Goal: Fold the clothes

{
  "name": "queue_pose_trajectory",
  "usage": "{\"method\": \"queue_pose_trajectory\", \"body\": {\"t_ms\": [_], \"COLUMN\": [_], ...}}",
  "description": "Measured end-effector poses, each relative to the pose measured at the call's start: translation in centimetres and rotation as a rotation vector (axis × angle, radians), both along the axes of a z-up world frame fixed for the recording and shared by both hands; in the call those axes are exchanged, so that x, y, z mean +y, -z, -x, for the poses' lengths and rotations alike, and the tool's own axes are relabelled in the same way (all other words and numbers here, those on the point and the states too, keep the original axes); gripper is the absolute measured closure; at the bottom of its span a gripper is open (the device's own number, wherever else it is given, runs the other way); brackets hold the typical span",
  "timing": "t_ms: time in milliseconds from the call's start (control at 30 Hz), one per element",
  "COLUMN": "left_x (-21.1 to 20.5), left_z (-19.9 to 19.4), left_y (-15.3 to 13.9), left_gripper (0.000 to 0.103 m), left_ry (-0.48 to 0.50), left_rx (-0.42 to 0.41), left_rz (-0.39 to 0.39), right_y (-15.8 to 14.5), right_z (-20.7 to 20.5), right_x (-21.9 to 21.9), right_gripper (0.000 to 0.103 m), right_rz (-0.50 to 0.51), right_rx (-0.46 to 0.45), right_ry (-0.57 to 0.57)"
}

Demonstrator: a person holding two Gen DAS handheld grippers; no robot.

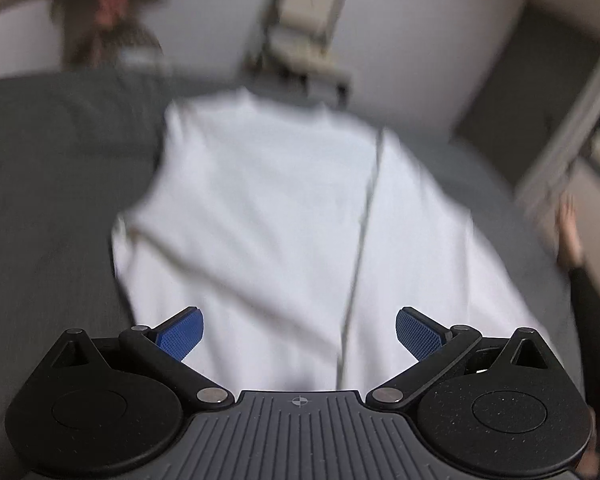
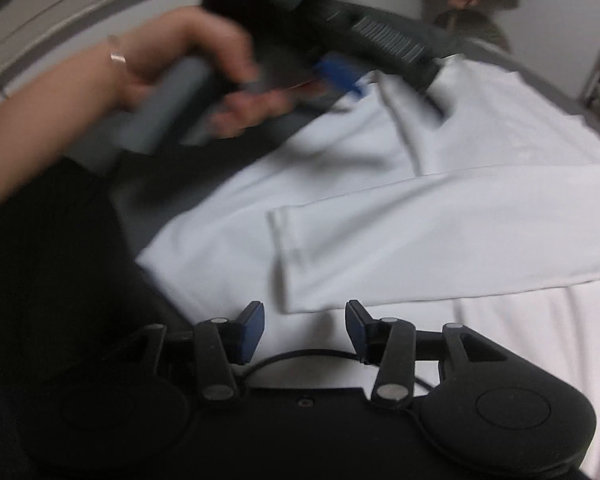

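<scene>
Grey bed cover (image 1: pixel 52 168) — white long-sleeved shirt (image 1: pixel 268 208) flat, both grippers' fingers apart

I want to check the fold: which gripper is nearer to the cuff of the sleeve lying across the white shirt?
Right. The right gripper is open just short of the sleeve cuff. The left gripper, blurred, is over the shirt's far side, well away.

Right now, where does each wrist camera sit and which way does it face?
Left wrist: on the left claw, open, looking along the white long-sleeved shirt spread on the grey bed surface.
Right wrist: on the right claw, open, facing across the shirt's folded-in sleeve toward the person's left hand holding the blurred other claw.
Shared: the shirt.
</scene>
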State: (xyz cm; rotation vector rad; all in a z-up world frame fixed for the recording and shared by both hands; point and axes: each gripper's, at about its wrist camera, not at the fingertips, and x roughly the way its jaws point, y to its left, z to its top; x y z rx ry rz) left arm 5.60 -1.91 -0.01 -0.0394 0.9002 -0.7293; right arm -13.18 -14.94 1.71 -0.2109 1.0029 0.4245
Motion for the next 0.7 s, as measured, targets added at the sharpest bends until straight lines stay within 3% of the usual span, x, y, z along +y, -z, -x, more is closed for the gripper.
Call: {"method": "queue_pose_trajectory", "body": {"t_ms": [133,267,400,433,567,700], "left_x": [1.3,2.2,1.2,0.8,-0.6,-1.1], "left_z": [2.4,3.4,3.9,4.0,5.6,6.0], "left_y": [-0.7,-1.0,-0.6,-0.4,0.3,0.7], "left_gripper": [0.000,0.006,0.061,0.065,0.066,0.067], "left_ry": [0.091,0.143,0.175,0.185,0.309,0.320], "left_rx": [-0.008,0.011,0.021,0.031,0.047,0.046], "left_rz": [-0.073,-0.068,-0.179,-0.200,-0.234,-0.278], "right_y": [0.4,1.3,1.5,1.4,1.5,1.5], "right_z": [-0.2,0.1,0.4,0.4,0.5,0.6], "right_x": [-0.4,0.0,-0.3,-0.5,-0.5,0.1], "right_gripper": [0.059,0.059,0.059,0.059,0.059,0.059], "right_rz": [-0.041,-0.058,-0.076,-0.076,-0.038,0.001], "right_rx": [0.020,0.037,-0.005,-0.021,-0.063,-0.103], "right_ry": [0.035,0.047,0.097,0.110,0.122,0.081]}}
